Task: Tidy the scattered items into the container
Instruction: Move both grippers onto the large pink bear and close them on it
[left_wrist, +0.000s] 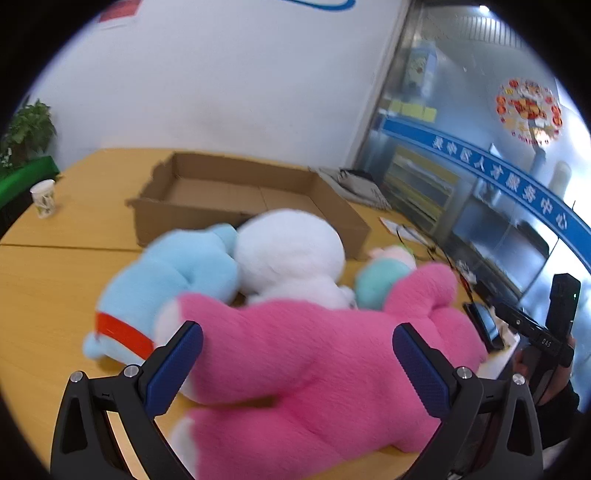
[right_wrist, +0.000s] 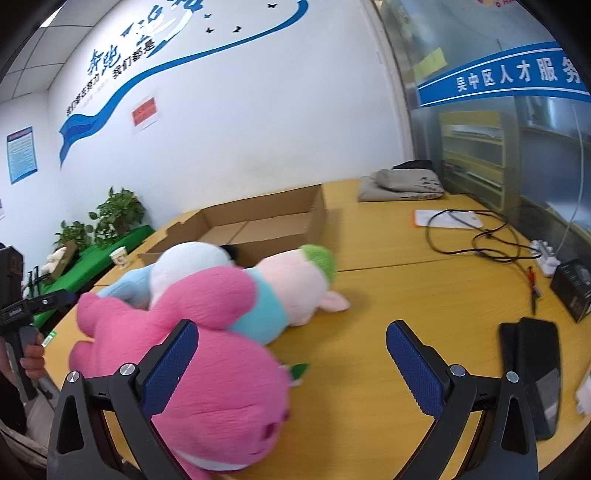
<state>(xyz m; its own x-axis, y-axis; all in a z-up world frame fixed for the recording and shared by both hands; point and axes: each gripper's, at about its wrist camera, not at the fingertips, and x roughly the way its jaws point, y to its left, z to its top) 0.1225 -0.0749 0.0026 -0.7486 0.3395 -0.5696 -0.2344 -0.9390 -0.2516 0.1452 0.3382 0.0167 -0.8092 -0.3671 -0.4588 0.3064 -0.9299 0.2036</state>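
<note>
Left tongs (left_wrist: 297, 354) wide, straddling pink plush (left_wrist: 314, 362); right tongs (right_wrist: 291, 354) wide, empty.

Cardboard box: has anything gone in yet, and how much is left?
Done: nothing; the part of the cardboard box in view is empty. In hand: the left hand-held gripper is open around the pink plush, not yet closed. The right hand-held gripper is open, holding nothing. Left: the pink, blue, white and green-capped plush toys all lie on the table.
</note>
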